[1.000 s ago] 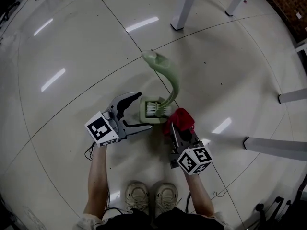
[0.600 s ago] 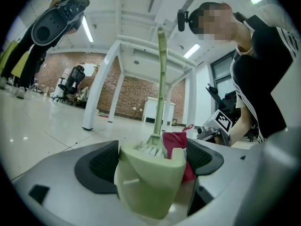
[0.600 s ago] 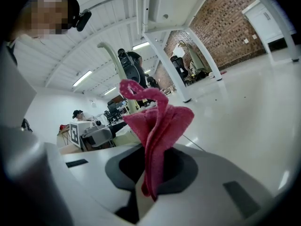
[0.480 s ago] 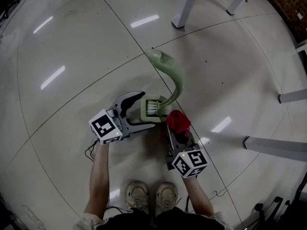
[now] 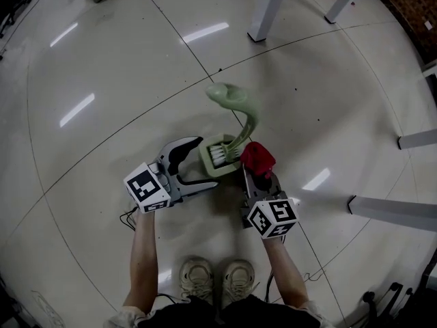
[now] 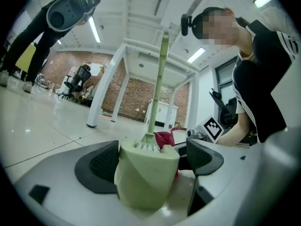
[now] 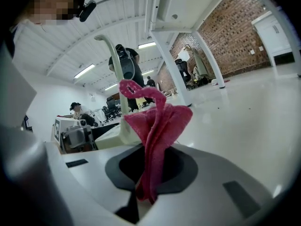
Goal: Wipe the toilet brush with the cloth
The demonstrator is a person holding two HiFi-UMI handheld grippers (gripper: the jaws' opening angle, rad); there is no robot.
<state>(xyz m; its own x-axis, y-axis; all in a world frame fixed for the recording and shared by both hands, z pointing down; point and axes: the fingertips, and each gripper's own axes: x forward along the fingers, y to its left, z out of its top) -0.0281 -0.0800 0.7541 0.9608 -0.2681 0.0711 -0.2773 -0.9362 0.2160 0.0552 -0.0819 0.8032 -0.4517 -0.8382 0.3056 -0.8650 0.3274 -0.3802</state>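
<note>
Floor (image 5: 102, 60) of pale glossy tile fills the head view, with white table legs (image 5: 268, 9) standing at the far edge. The person's shoes (image 5: 196, 277) show at the bottom, both arms reaching forward and down.

The left gripper (image 5: 203, 160) is low over the tiles, its jaws spread apart on either side of a pale green holder (image 6: 141, 182). One pad lies against the holder's side and the other stands a little off it, so it is not clamped.

The toilet brush (image 5: 247, 125) stands in that holder, bristles down, its curved green handle rising and bending over at the top.

The right gripper (image 5: 259, 178) is clenched on a red cloth (image 5: 257, 158), which bunches up above the closed jaws just beside the lower handle, at the holder's right. Whether cloth and handle touch cannot be told.
</note>
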